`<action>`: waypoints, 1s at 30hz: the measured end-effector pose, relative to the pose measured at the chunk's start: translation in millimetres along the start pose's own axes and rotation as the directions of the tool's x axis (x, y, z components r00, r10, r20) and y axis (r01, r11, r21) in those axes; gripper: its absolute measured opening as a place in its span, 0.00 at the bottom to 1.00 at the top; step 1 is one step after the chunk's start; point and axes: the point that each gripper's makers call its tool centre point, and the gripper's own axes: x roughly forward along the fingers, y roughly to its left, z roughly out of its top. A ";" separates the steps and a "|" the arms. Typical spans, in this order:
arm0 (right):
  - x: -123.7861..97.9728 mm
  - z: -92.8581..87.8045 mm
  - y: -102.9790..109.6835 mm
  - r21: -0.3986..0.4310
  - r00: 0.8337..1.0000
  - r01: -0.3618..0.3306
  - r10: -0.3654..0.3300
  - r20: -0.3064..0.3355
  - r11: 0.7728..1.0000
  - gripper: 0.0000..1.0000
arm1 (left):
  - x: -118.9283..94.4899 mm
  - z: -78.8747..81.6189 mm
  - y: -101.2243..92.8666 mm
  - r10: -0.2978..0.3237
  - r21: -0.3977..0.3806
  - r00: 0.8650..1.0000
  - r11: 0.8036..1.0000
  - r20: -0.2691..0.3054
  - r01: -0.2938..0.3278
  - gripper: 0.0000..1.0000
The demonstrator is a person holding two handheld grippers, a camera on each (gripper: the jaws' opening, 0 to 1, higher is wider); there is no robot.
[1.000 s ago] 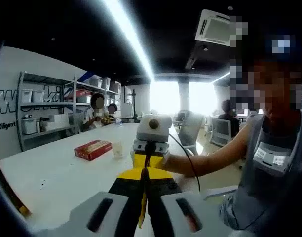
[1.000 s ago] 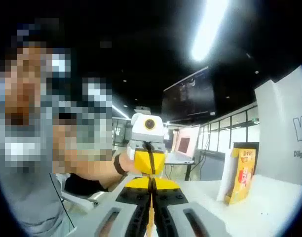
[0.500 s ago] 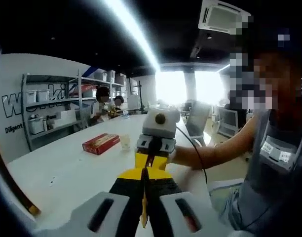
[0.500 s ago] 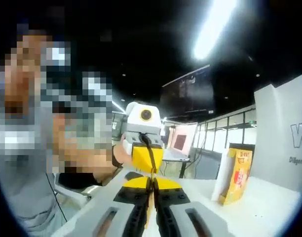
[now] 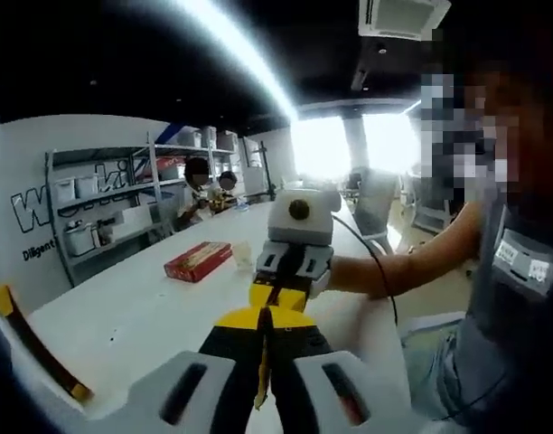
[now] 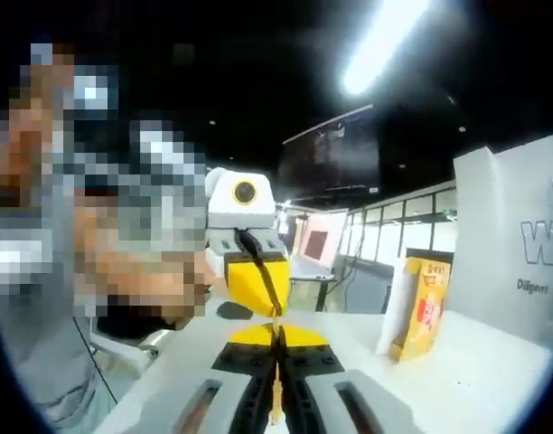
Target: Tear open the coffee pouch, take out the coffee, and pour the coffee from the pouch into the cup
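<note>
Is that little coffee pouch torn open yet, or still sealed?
Cannot tell. The coffee pouch shows edge-on as a thin yellow strip, pinched between the left gripper and right gripper.

Two grippers meet nose to nose over the table

In the left gripper view, the left gripper [image 5: 263, 362] faces the right gripper [image 5: 278, 294], a coffee pouch [image 5: 261, 384] between them above the table [image 5: 132, 316]. Behind, a flat box [image 5: 198, 261] lies beside a cup [image 5: 243, 256]; shelving [image 5: 105, 212] stands farther left

Yellow coffee pouch [image 5: 261, 360]; red box [image 5: 198, 260] on a white table [image 5: 123, 316]; yellow-and-red carton [image 6: 421, 307].
</note>
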 end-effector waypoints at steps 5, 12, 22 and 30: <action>0.3 3.2 9.9 -0.010 0.999 -0.042 0.042 0.011 0.999 0.01 | -4.2 1.4 -5.9 -0.066 -0.012 0.998 0.998 0.011 0.066 0.04; -0.3 6.6 18.4 -0.017 0.996 -0.080 0.081 0.026 0.997 0.01 | -4.7 3.2 -15.0 -0.107 -0.002 0.994 0.994 0.027 0.107 0.04; -1.6 21.0 2.9 -0.033 0.994 0.027 -0.023 0.109 0.999 0.01 | -6.0 16.9 0.8 0.004 -0.105 0.991 0.994 0.132 0.010 0.02; 4.0 14.0 -28.8 -0.040 0.952 0.301 -0.297 0.077 0.953 0.00 | -2.6 11.4 31.9 0.400 -0.039 0.913 0.917 0.081 -0.398 0.01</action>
